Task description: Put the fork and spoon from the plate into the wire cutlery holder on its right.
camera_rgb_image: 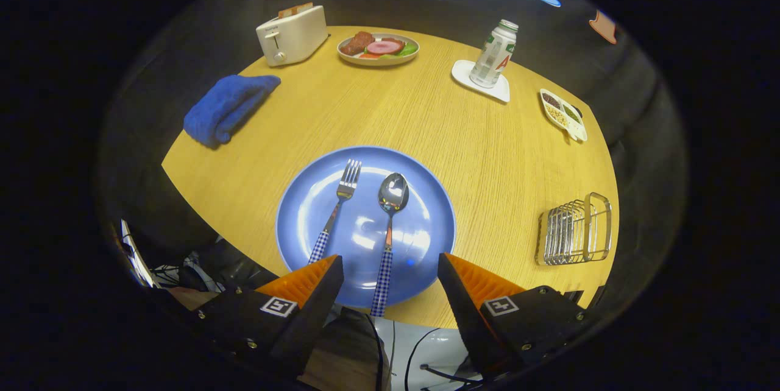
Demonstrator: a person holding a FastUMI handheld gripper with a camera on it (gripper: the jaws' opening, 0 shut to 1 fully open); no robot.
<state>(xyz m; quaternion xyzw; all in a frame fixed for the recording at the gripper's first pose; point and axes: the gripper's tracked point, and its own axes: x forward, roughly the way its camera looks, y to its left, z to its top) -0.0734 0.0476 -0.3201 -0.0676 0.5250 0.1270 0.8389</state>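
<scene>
The fork [339,211] and the spoon [389,226] lie side by side on the blue plate [426,220], heads pointing away from me, checked handles toward me; the spoon's handle runs over the plate's near rim. My tongs [390,269] hang wide apart above that near rim, holding nothing, the spoon's handle between the fingers and the fork's handle just by the left one. The wire cutlery holder [574,231] stands to the plate's right on the round wooden table [487,153]. Beyond lie a folded blue cloth [226,106], a toaster [292,33], a plate of food [378,48], a bottle [495,53] on a white coaster [466,74] and a small divided dish [563,114].
</scene>
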